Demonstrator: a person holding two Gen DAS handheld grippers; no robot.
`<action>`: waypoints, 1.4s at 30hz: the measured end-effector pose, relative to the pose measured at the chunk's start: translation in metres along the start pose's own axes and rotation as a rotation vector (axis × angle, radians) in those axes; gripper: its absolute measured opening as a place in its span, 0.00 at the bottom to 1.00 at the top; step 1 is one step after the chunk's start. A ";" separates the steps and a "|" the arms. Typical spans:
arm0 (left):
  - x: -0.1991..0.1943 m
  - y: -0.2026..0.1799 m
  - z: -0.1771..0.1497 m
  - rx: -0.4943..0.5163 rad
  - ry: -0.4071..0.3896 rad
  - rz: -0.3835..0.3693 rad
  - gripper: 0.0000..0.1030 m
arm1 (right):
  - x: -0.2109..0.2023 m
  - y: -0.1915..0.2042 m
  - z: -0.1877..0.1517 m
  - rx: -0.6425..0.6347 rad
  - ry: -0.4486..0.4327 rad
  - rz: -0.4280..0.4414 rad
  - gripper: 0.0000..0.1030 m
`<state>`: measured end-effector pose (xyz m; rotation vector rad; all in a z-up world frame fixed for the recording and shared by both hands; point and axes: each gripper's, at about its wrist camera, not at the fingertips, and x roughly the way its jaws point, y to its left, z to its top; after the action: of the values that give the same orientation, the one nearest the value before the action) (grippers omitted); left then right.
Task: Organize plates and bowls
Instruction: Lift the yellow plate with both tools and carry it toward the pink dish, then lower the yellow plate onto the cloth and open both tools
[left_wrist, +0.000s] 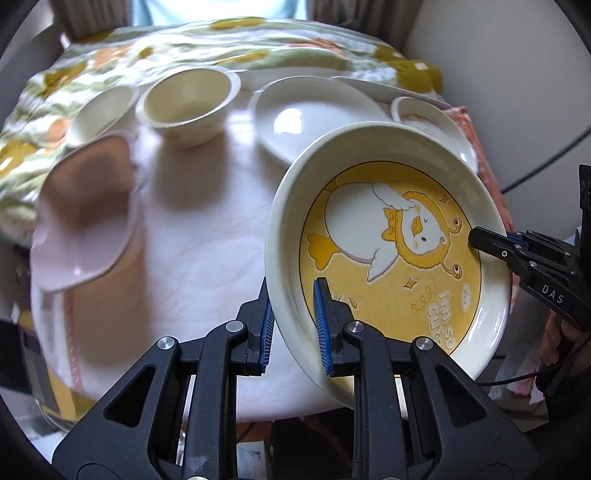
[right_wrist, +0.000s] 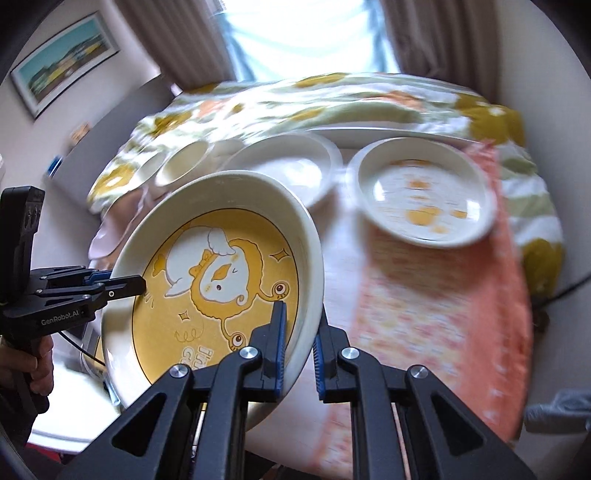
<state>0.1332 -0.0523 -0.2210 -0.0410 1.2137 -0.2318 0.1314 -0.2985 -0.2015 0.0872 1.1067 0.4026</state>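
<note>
We have the yellow duck plate (left_wrist: 391, 254) lifted and tilted above the desk (left_wrist: 192, 236), pinched on opposite rims: left gripper (left_wrist: 293, 325) fingers clamped on the near-left rim, right gripper (right_wrist: 299, 350) fingers clamped on the other rim. Desk is a white round top, near edge bare in the left wrist view; its right side carries an orange patterned cloth (right_wrist: 436, 302). Along the far edge we see a small white bowl (left_wrist: 105, 112), a cream bowl (left_wrist: 188, 105), a plain white plate (left_wrist: 314, 118) and a white plate with orange print (right_wrist: 424, 195), the last one sitting on the far right part by the cloth. A long flat white dish (right_wrist: 388, 133) lies behind those two plates at the far edge. Pink ear-shaped dish (left_wrist: 85, 214) sits at the left edge, blurred. Behind the desk: a bed with a floral quilt (right_wrist: 258, 107) in green, mustard and orange, then a bright window (right_wrist: 306, 33) with brown curtains (right_wrist: 173, 44). Framed picture (right_wrist: 62, 59) on the left wall. A hand (right_wrist: 37, 365) shows on the left gripper's handle.
</note>
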 end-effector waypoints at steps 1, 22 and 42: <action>0.004 0.013 0.000 -0.015 0.003 0.009 0.17 | 0.009 0.009 0.002 -0.014 0.014 0.009 0.12; 0.056 0.108 -0.030 -0.061 0.024 0.021 0.17 | 0.102 0.084 -0.006 -0.051 0.117 0.022 0.12; 0.049 0.106 -0.033 -0.039 -0.018 0.120 0.30 | 0.100 0.084 -0.010 0.013 0.113 -0.040 0.13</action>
<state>0.1347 0.0444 -0.2946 -0.0034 1.1986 -0.1027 0.1377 -0.1868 -0.2687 0.0541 1.2206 0.3676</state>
